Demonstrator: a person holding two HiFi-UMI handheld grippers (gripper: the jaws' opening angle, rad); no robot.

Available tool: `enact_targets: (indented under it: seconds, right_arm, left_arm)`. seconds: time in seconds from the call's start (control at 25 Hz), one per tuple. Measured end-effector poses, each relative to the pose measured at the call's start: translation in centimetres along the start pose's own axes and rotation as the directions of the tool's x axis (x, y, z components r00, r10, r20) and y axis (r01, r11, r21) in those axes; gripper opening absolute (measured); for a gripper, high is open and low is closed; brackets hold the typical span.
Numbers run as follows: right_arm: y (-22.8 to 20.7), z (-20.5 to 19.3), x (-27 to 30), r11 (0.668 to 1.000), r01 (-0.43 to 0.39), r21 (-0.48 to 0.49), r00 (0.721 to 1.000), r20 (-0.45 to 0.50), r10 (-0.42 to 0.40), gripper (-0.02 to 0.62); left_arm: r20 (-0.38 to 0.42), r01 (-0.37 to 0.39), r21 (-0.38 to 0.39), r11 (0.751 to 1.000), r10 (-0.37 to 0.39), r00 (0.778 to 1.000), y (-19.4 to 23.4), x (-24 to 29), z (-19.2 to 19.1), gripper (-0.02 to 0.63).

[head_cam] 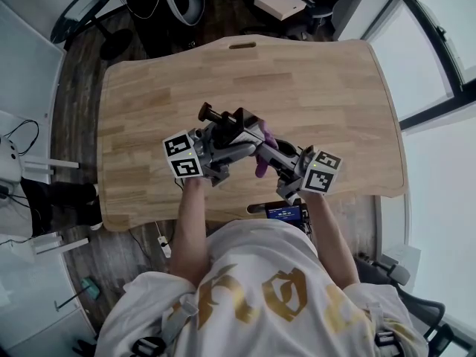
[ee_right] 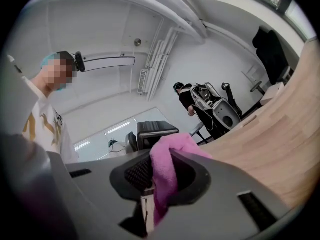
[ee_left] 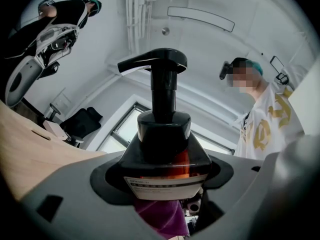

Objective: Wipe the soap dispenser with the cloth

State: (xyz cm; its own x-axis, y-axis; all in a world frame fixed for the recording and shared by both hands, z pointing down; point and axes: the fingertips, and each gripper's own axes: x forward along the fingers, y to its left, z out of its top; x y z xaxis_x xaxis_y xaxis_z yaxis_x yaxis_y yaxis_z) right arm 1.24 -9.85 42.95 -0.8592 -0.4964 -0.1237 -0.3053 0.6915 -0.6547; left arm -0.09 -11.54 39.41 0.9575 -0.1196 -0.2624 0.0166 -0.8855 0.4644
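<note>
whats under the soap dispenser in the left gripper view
A fold of purple cloth shows just below the dispenser, which the left gripper clamps. Whether the cloth touches its underside is hidden by the dispenser itself and the jaws.

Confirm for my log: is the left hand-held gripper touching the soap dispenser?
Touching: the left hand-held gripper clamps the soap dispenser, plain in left gripper view.

Over the near middle of the surface (head_cam: 312, 73), the left tool (head_cam: 234, 134) clamps the soap dispenser (head_cam: 227, 120), its pump pointing away and leftward. Just to its right, the right tool (head_cam: 274, 153) pinches the cloth (head_cam: 262, 166), which lies just beside the dispenser's base.
</note>
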Motion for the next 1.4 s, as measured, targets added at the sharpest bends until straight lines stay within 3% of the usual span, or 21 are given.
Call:
enact_targets:
  seconds: [0.44,0.72,0.96,1.2,1.4]
  right_arm:
    - [1.5,-3.0,0.3,0.997,-0.05,-0.064,0.989,-0.14,0.041,0.061]
    - [0.6,-0.6,-0.8,1.0,-0.022,-0.012,1.0,-0.019,0.022,0.061]
    - [-0.2,2.4,-1.9,0.999,0.013,-0.034,0.996,0.086,-0.01,0.061]
    - [1.1,1.6,-1.5,0.999,-0.042,-0.033,0.997,0.06,0.044,0.061]
    - [1.6,-0.9,-0.5,0.998,-0.052,-0.042,0.998,-0.027,0.051,0.061]
  left_arm:
    - [0.004,-0.047,-0.014,0.999,0.047,0.999,0.7,-0.2,-0.4,0.337]
    - [-0.024,-0.019,-0.025,1.0,0.019,1.0,0.5,0.0,-0.7,0.337]
    - [-0.031,0.007,-0.045,0.999,-0.008,0.999,0.3,0.2,-0.9,0.337]
    - [-0.01,-0.01,-0.037,0.999,0.009,1.0,0.4,-0.1,-0.5,0.337]
    - [0.007,-0.017,-0.033,0.999,0.017,1.0,0.5,-0.1,-0.3,0.337]
